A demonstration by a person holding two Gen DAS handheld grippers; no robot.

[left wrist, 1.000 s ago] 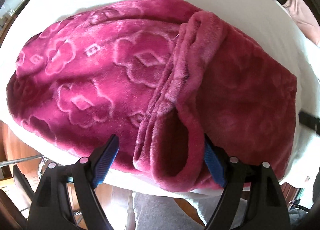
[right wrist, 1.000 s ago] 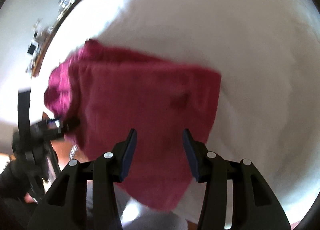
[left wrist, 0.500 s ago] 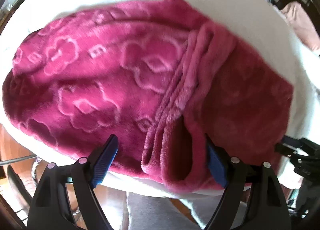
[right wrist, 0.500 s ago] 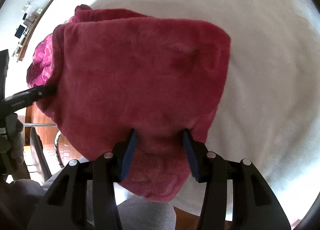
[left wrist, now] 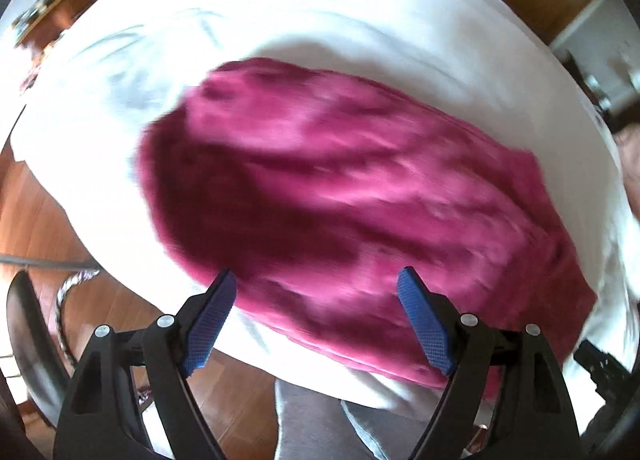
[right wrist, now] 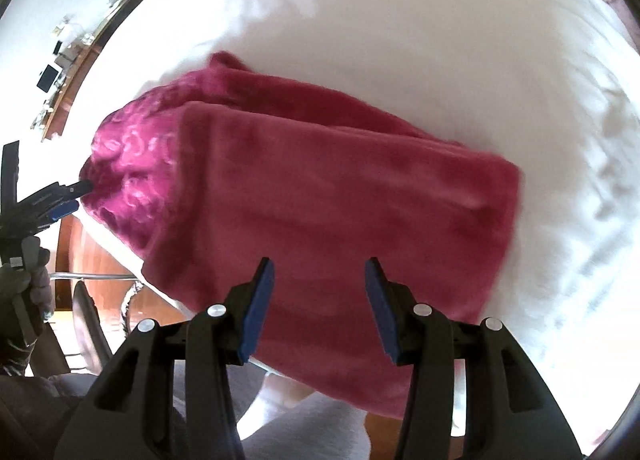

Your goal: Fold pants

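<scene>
The magenta fleece pants [left wrist: 352,204] lie folded in a bundle near the front edge of a white-covered table [left wrist: 280,32]. The left wrist view is blurred by motion. My left gripper [left wrist: 316,292] is open and empty, just above the near edge of the pants. In the right wrist view the pants [right wrist: 320,196] show a plain folded panel over a patterned part at the left. My right gripper [right wrist: 320,280] is open and empty over the near hanging edge. The left gripper [right wrist: 60,200] shows at the far left, beside the patterned end.
A wooden floor [left wrist: 36,228] and a dark chair [left wrist: 28,340] lie below the table's left front edge. The person's grey-clad legs [left wrist: 316,420] are under the front edge. A shelf with small items [right wrist: 68,60] runs along the far left wall.
My left gripper has pulled back and swung left, off the folded cuff that sat between its fingers. My right gripper has pulled back slightly from the pants and stays open.
</scene>
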